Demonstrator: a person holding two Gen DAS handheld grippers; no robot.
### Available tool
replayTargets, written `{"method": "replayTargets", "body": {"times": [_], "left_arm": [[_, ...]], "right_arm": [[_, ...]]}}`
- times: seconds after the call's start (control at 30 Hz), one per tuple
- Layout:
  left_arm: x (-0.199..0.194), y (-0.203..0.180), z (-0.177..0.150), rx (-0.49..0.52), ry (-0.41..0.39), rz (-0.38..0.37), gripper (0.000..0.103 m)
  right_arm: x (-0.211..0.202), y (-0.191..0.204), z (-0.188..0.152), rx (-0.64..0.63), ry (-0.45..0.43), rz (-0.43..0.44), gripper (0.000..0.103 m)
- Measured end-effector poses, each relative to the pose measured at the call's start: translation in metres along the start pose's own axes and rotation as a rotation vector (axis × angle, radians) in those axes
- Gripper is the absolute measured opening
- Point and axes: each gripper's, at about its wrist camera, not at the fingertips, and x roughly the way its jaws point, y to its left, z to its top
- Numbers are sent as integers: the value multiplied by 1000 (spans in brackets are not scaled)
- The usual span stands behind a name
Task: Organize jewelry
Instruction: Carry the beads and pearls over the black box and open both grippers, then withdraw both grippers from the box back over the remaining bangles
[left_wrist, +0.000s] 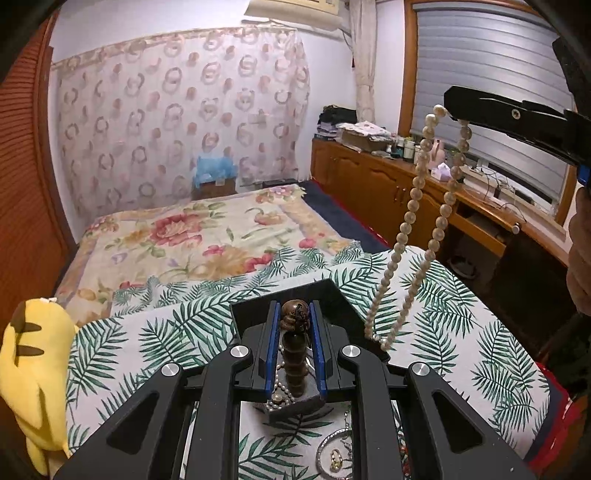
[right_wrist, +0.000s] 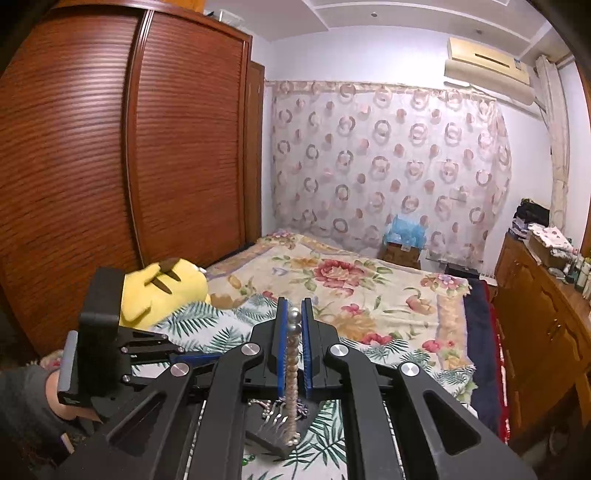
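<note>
My left gripper (left_wrist: 294, 314) is shut on a brown wooden bead bracelet (left_wrist: 294, 347), held above a dark tray (left_wrist: 295, 406) that holds small pearl strands. My right gripper (right_wrist: 294, 314) is shut on a long cream pearl necklace (right_wrist: 293, 365), lifted high. In the left wrist view that necklace (left_wrist: 413, 206) hangs in a long loop from the right gripper (left_wrist: 454, 110), its lower end reaching the dark tray's edge. In the right wrist view the tray (right_wrist: 273, 432) lies below with a comb-like piece and small jewelry.
A leaf-print cloth (left_wrist: 155, 343) covers the surface below. Loose silver rings and chains (left_wrist: 336, 454) lie on it near me. A yellow plush toy (left_wrist: 33, 373) sits at the left. A floral bed (left_wrist: 192, 236) lies beyond, and a wooden cabinet (left_wrist: 388, 184) at the right.
</note>
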Motion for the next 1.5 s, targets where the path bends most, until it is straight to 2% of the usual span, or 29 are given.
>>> {"method": "replayTargets", "body": {"times": [0.33,0.6,0.83,1.03,1.2,1.27,1.47,1.5], "left_arm": [[28,7,-7,-22,50,-4,15],[36,7,-14,-21,70,-4,15],[42,6,-17,-22,87,-5,16],[34,6,-20,-33,68,3,31],[20,4,-33,-24,70,16,33],[13,3,-40,-20,67,27,44],[-4,-6,-69,-2,68,33,62],[-7,-8,-74,-5,70,35,68]], "right_arm": [[11,6,-7,-15,37,-7,8],[59,11,-53,-5,180,7,8],[82,18,-79,24,240,30,9],[82,18,-88,29,252,29,10],[66,16,-99,58,227,36,11],[58,19,-109,73,218,42,11],[33,35,-147,54,222,33,12],[28,37,-154,56,228,35,12]]}}
